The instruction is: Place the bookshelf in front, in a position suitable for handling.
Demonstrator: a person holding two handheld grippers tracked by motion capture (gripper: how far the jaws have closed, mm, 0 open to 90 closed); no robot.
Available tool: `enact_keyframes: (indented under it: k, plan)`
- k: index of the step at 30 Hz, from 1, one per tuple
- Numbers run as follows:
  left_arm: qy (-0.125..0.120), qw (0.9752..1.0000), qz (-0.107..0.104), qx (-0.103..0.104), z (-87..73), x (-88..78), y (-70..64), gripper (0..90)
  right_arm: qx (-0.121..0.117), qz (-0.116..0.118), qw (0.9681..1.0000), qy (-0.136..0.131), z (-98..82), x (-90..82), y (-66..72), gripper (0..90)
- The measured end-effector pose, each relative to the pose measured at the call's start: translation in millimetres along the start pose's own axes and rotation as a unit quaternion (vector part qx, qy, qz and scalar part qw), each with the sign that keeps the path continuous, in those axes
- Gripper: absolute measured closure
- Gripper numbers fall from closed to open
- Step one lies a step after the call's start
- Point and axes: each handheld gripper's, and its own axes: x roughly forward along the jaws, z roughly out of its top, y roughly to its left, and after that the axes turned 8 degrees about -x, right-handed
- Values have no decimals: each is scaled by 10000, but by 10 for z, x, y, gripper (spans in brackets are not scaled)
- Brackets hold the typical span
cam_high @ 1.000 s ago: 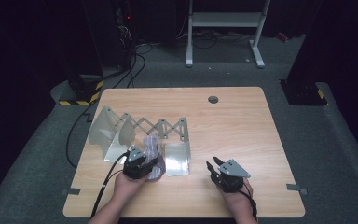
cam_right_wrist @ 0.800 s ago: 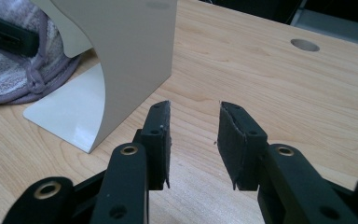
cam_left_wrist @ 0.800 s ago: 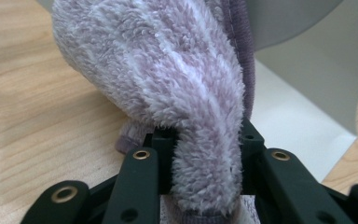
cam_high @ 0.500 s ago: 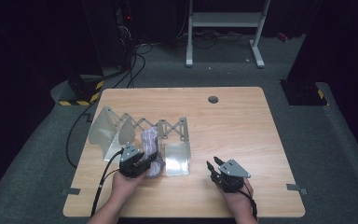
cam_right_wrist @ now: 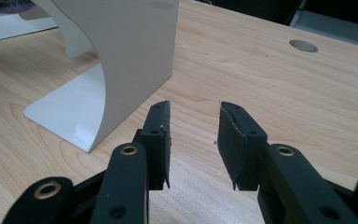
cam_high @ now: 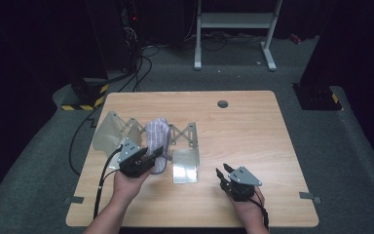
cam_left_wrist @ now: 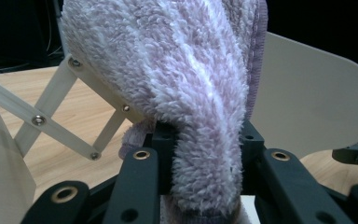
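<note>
Left gripper [cam_high: 148,158] is sitting higher and further toward the rack than a second ago, and the lilac towel [cam_high: 156,141] is rising with it — now draping up against the expanding rack [cam_high: 185,134] rather than bunched low near the hand. Right gripper [cam_high: 223,173] is keeping its place by the near edge of the table [cam_high: 253,122].

Grip state: in the left gripper view the pads are pinching a thick fold of the towel [cam_left_wrist: 200,116]; in the right gripper view the right gripper [cam_right_wrist: 193,140] is standing parted with nothing between its jaws, just bare wood.

Risks, as judged:
- fluffy pile is compressing in the pinch — the fold could be slipping out as the lift continues
- hanging cloth is touching the scissor arms [cam_left_wrist: 51,107], so a loop may be snagging on a rivet and dragging the light rack sideways
- right gripper is not bracing the rack's base plate [cam_right_wrist: 70,112], so the rack could be tipping

Hard to make out:
- towel's lower end is running off the bottom of the left gripper view
- whether the cloth is already hooked over a panel [cam_left_wrist: 307,102] or only leaning on it
- left pad faces are buried in pile
</note>
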Motion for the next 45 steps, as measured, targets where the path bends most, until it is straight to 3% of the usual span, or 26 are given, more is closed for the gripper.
enact_keyframes:
  k: [7,11,15,23,31,36,38,41,43,45]
  plan:
    - [136,9996,-24,-227,-115,59,114,687,-8,19,10000,14,-4,10,5,644]
    - [336,9991,-30,-262,-203,126,164,690,-15,23,10000,21,-5,13,8,644]
    - [554,9983,-7,-165,-309,193,176,691,-12,17,10000,35,-8,15,10,644]
    - [945,9955,76,-64,-522,316,215,691,-20,29,10000,47,-10,20,13,644]
    - [1407,9899,160,-43,-691,455,265,691,-49,64,9999,75,-11,36,30,644]
    - [1504,9885,176,-38,-667,418,292,691,-59,88,9999,83,-6,44,47,644]
    - [1445,9893,199,-41,-657,336,307,689,-68,101,9999,74,-1,48,56,644]
    - [1062,9940,171,-218,-677,118,357,686,-57,120,9999,67,13,59,70,643]
    - [898,9949,188,-427,-685,8,413,685,-24,156,9999,67,29,72,81,644]
    - [835,9952,153,-479,-669,-61,428,683,19,202,9998,58,60,91,98,644]
